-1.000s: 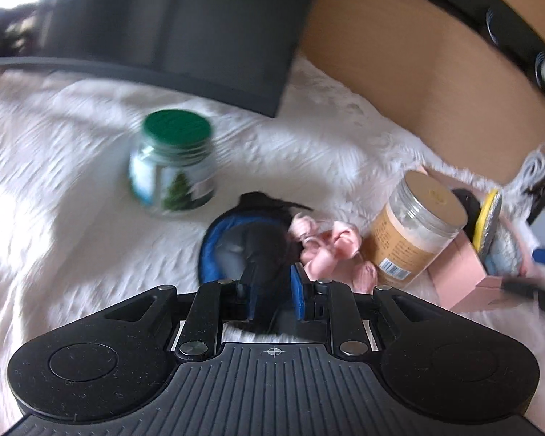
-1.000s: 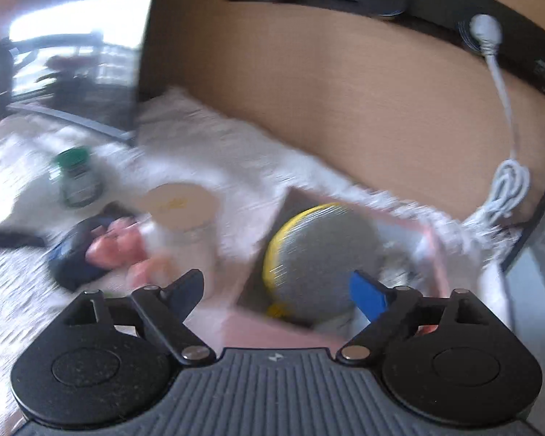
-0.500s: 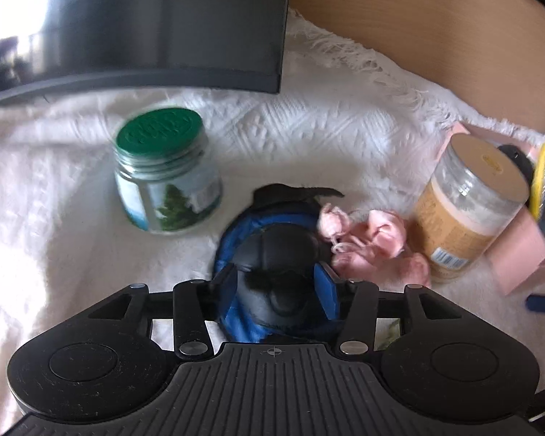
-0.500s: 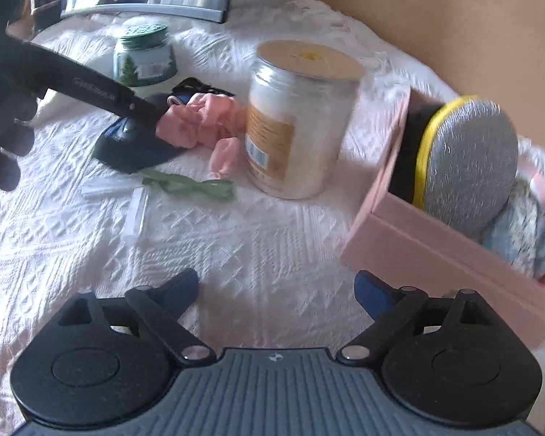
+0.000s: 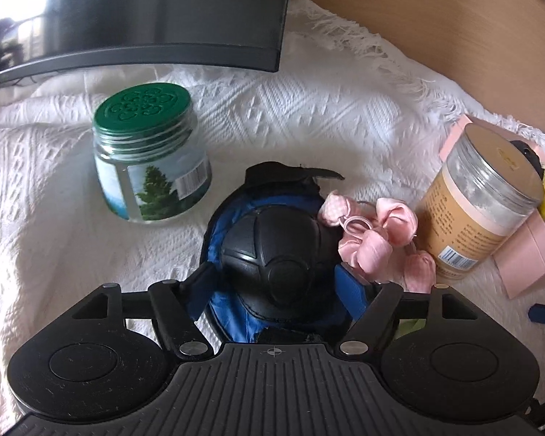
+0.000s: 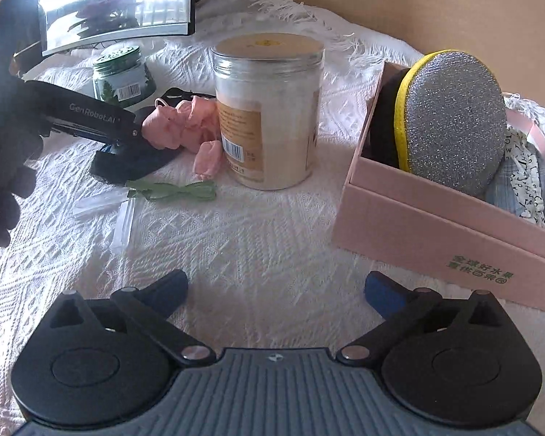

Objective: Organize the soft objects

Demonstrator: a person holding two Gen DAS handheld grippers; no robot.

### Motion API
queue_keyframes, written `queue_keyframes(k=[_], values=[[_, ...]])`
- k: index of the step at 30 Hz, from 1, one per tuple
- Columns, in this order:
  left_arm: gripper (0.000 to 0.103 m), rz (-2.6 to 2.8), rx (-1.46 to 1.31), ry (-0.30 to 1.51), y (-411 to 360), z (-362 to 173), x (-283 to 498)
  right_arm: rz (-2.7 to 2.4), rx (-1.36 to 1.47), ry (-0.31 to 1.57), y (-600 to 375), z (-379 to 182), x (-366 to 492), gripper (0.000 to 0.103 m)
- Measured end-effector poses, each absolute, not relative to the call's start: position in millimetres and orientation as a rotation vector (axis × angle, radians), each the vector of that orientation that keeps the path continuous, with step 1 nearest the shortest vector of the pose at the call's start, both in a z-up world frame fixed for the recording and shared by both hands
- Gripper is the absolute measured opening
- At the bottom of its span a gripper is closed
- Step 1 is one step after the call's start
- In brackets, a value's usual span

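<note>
— Where is your left gripper (image 5: 274, 290)?

— Its fingers are spread wide around the black and blue cap (image 5: 272, 250) on the white cloth (image 5: 309, 123), not pressing it. The pink scrunchie (image 5: 374, 232) touches the cap at 2 o'clock.

— And the right gripper (image 6: 276, 287)?

— Released, holding nothing; the pink box (image 6: 436, 225) is at 2 o'clock.

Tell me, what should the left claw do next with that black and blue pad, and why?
Probably close and lift. The left gripper stands open, its fingers either side of the black and blue pad, which lies on the white cloth, outside the pink box.
</note>
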State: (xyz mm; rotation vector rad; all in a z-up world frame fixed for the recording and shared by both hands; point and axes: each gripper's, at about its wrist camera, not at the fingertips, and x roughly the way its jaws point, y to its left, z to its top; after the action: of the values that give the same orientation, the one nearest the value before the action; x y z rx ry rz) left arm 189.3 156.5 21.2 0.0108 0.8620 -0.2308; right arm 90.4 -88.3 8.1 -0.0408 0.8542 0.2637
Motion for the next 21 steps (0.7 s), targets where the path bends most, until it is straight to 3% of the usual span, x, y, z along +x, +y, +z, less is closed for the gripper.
queue_keyframes(k=[6, 21], values=[[0.061, -0.170, 0.024, 0.834, 180, 28, 165, 0.265, -0.038, 0.833, -90, 8, 89, 0.103], [0.055, -0.095, -0.201, 0.786, 251, 44, 119, 0.259, -0.038, 0.837, -86, 8, 88, 0.103]])
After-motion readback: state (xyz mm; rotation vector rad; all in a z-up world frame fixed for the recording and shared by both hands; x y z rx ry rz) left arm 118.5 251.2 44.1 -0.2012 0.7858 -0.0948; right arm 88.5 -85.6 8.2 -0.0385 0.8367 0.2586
